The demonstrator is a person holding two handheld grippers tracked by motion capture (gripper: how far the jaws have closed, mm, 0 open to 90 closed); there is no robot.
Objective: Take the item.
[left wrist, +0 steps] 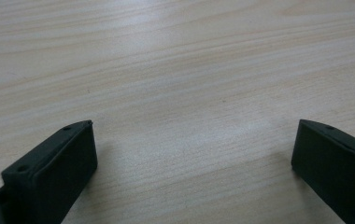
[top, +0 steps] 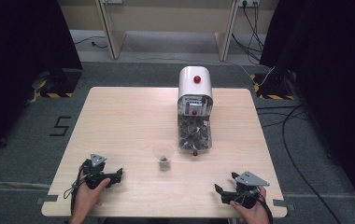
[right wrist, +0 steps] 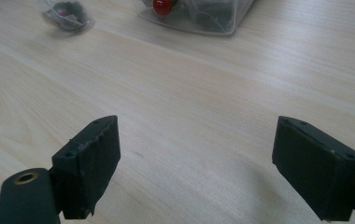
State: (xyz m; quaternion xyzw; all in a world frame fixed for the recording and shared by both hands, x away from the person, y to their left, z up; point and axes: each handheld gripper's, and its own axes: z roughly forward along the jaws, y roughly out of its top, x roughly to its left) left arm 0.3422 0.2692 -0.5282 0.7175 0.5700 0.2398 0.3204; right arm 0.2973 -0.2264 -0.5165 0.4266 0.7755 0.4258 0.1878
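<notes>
Seen from the high view, a pale wooden table [top: 119, 121] fills the middle of the frame, with grey floor around it. Near the lower left corner of the table, a person's left hand [top: 88, 193] holds the left gripper [top: 117, 176], which rests low on the wood and points toward the right of the frame. Near the lower right corner, the right hand [top: 250, 210] holds the right gripper [top: 218, 190], which points toward the left of the frame. Both are well apart from each other.

Just below the centre of the frame stands a small clear plastic cup [top: 163, 157], upright, with something dark in its bottom. It sits between the two grippers but farther up the table, touching neither. Just beside it, to the upper right, stands a dispenser [top: 194, 109] with a white domed top, a red knob, and a clear lower bin holding dark pieces.

From the left gripper view, the two black jaws stand wide apart at the lower corners, with bare wood grain between them; they hold nothing.

From the right gripper view, the jaws are likewise spread wide and empty. At the upper left of that frame the cup [right wrist: 66, 14] appears, blurred, and at the top centre the clear base of the dispenser [right wrist: 199, 14] with a red ball at its front.
</notes>
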